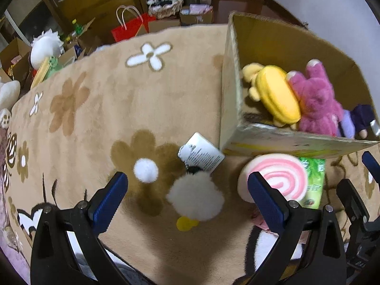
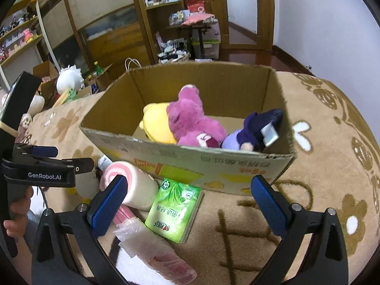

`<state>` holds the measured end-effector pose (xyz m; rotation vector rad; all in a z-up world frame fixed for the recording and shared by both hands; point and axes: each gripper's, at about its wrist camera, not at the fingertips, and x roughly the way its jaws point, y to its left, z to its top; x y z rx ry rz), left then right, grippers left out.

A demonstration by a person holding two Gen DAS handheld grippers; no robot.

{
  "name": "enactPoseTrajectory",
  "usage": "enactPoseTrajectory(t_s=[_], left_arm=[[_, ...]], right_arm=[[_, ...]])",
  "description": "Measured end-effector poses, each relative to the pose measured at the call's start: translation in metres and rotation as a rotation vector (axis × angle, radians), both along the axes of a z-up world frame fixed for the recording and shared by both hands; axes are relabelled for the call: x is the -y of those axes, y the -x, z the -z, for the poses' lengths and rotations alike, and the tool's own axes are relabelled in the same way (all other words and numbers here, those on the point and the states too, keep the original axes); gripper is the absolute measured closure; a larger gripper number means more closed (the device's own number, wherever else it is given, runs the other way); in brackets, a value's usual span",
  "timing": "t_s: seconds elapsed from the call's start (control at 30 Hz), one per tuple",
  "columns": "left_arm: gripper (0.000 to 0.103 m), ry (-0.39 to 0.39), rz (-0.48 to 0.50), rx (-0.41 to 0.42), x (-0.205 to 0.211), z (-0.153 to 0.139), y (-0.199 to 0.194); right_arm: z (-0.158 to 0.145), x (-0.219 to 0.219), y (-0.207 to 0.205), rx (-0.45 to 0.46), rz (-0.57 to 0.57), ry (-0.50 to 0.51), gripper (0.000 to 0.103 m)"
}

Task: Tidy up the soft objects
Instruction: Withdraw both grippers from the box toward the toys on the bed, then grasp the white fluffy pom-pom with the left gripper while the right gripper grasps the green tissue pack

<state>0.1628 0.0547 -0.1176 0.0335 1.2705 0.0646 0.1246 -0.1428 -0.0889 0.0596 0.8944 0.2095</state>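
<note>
The cardboard box (image 2: 237, 163) sits on the flowered rug (image 1: 106, 109) as my collection point; the pink bear (image 2: 192, 123), yellow plush (image 2: 154, 123) and purple doll (image 2: 247, 137) already lie inside. Just outside its near wall wait the swirl roll cushion (image 2: 135, 185), green tissue pack (image 2: 175, 209) and white fluffy toy (image 1: 197, 197). My left tool (image 1: 187, 197) and right tool (image 2: 187, 204) both hang wide, empty, ready to pick.

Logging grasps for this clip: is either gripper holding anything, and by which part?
Nothing is held: left gripper and right gripper both have open, empty jaws.
</note>
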Motion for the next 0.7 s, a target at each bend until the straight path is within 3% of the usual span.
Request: enactPoseTrajectory(t_s=[0.2, 0.43, 0.7], left_arm=[[0.003, 0.024, -0.032, -0.077, -0.004, 0.019, -0.005], [0.003, 0.002, -0.059, -0.099, -0.007, 0.03, -0.01], [0.004, -0.032, -0.054, -0.132, -0.006, 0.044, -0.015]], right_arm=[[0.016, -0.007, -0.007, -0.043, -0.014, 0.022, 0.0], [0.039, -0.015, -0.015, -0.112, -0.02, 0.042, 0.0], [0.054, -0.006, -0.024, -0.18, 0.04, -0.049, 0.0]])
